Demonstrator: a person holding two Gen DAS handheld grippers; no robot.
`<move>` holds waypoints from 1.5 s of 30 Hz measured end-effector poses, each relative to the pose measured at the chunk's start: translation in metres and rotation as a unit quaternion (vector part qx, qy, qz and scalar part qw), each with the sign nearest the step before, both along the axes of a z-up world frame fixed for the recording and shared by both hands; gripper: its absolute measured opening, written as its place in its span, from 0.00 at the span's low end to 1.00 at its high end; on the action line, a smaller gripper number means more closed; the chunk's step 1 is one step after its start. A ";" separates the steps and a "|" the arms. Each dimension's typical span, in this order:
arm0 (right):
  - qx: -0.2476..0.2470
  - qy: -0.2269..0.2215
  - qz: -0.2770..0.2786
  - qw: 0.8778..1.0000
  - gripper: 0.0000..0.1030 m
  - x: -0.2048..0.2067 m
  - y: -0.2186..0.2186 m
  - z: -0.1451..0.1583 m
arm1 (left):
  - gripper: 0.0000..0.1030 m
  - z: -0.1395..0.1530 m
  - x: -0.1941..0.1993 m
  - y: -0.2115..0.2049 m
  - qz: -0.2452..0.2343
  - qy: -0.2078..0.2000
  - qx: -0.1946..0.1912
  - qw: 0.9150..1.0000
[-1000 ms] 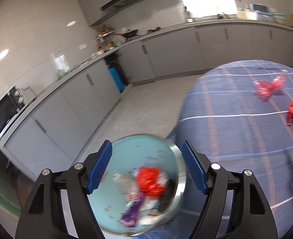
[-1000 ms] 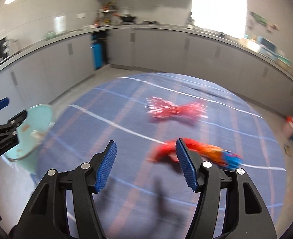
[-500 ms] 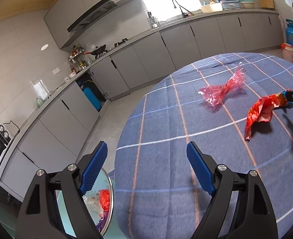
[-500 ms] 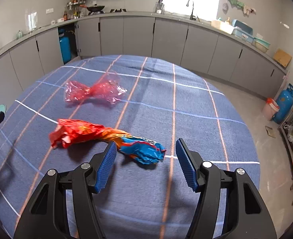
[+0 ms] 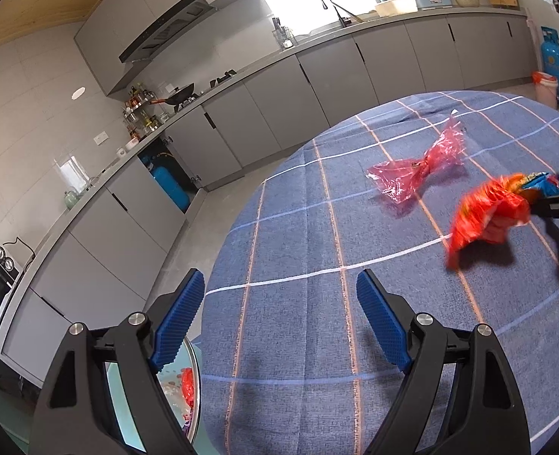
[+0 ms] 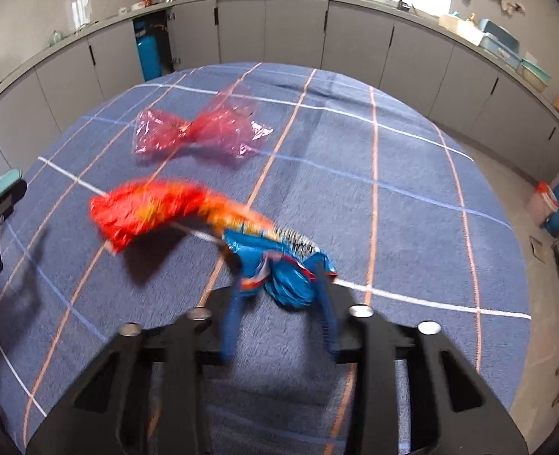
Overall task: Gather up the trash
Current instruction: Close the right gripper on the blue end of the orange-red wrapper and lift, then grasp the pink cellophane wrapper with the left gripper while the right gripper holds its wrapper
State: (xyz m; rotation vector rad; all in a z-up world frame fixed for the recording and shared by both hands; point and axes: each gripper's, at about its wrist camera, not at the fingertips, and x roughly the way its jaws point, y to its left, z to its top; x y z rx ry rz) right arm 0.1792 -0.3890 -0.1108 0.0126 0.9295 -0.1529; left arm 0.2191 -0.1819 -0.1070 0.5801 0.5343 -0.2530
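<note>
Crinkled snack wrapper [image 6: 188, 212] looks light and floppy, pinched at its blue end by the right gripper [image 6: 279, 295]; left gripper [image 5: 279, 326] gapes wide, holding nothing.

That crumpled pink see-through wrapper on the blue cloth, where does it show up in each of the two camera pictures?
Left wrist view: the pink wrapper lies upper right of centre, on the tablecloth, beyond the open left gripper.
Right wrist view: it lies upper left of centre.
Shared landmark: the red and blue snack bag, which the right gripper grips, sits just nearer than the wrapper.
</note>
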 end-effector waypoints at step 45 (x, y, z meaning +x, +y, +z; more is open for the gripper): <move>-0.024 -0.053 -0.185 0.981 0.14 -0.038 -0.075 0.019 | 0.19 -0.039 0.083 -0.113 -0.105 0.136 -0.018 0.985</move>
